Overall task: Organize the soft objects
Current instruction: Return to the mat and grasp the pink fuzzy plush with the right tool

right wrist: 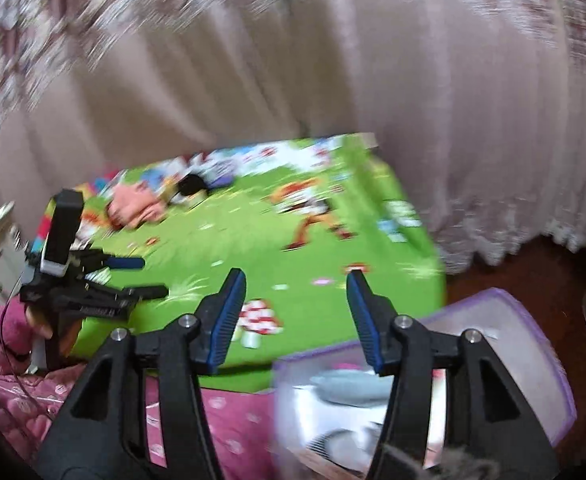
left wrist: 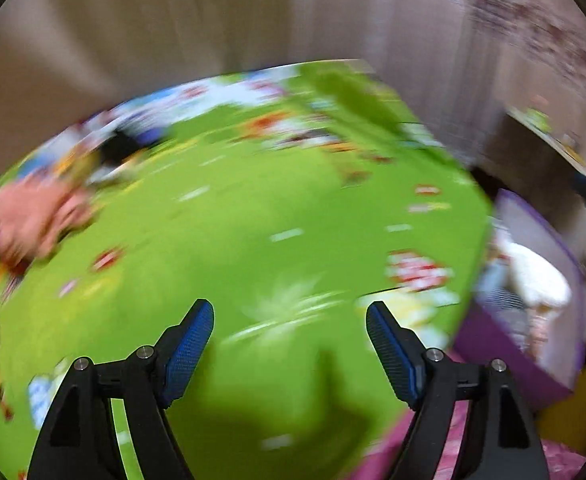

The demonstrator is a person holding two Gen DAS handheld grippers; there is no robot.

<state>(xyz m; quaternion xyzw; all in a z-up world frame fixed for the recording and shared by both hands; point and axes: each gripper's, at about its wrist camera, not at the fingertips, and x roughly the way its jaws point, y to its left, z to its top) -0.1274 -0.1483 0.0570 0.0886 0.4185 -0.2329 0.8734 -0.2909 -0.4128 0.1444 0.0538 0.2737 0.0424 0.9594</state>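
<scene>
**Operator:** Hovering both grippers over the green play mat [left wrist: 229, 264] right now. My left gripper [left wrist: 290, 344] stands wide with nothing between its fingers. My right gripper [right wrist: 296, 312] is parted too, narrower than the left and empty, sitting above the near edge of the mat and the purple storage bin [right wrist: 533, 344].

**Observer:** Where are the soft objects?

**Operator:** I count 1 pink plush toy [right wrist: 135, 208] lying at the far left of the mat, well apart from both grippers. Just beside it is a dark, black-and-white thing [right wrist: 193, 186]; the blur keeps me from naming it. The bin sits off the mat's right edge, and it already holds a white fluffy item [left wrist: 537, 280] and a grey folded piece [right wrist: 349, 390], maybe more underneath.

**Observer:** So how far along?

**Operator:** My guess is past the middle. Some items are in the bin, and the mat looks mostly bare apart from that far-left cluster. What is left, as I judge it, is the pink toy and perhaps the dark thing next to it.

**Observer:** Which hand goes?

**Operator:** Left is nearer that side, so I would reach with it. In the right view I can see the left gripper [right wrist: 145, 276] out over the mat's left part.
</scene>
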